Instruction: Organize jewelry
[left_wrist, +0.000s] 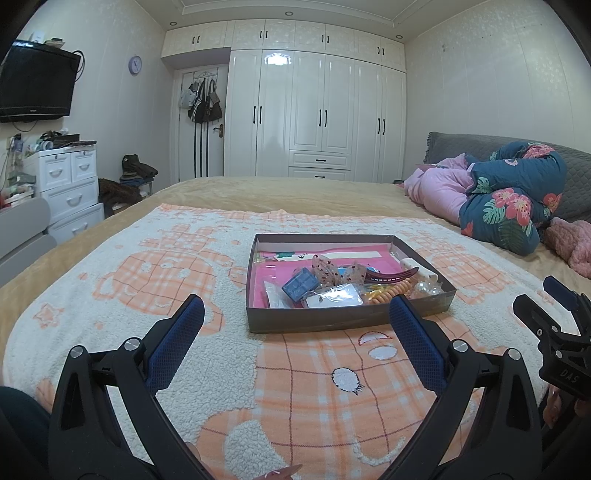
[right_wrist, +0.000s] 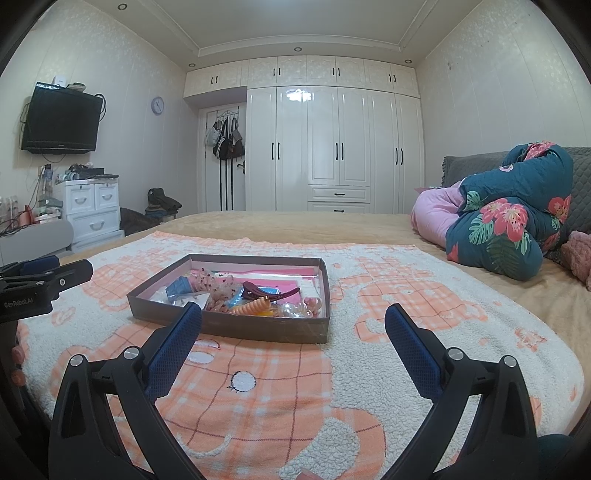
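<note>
Both grippers hang low over the blanket (left_wrist: 295, 387), near its front edge, and neither one touches anything. On the left gripper (left_wrist: 295, 314) the blue padded fingers (left_wrist: 173, 347) are spread wide apart, with only the orange and white fleece between them. The right gripper (right_wrist: 293, 317) is the same: its fingers (right_wrist: 413, 350) are wide open and hold nothing.

Just ahead of them the shallow grey box (left_wrist: 321, 321) lies flat on the blanket. From the left wrist view it sits between the two fingertips and a little beyond, its near wall just past the right fingertip. From the right wrist view the box (right_wrist: 258, 328) is ahead and toward the left, its near wall close behind the left fingertip.

Inside the box, on a pink lining, small things lie in a loose heap: a blue square case (left_wrist: 299, 286), a dark red hair clip (left_wrist: 391, 275), an orange spiral hair tie (left_wrist: 395, 290), a sheer dotted bow (left_wrist: 325, 267) and some clear beads (left_wrist: 426, 288) in the right near corner. None of them is touched by a finger.

Beyond the blanket, a folded floral quilt (left_wrist: 517, 195) lies on the bed to the right.
</note>
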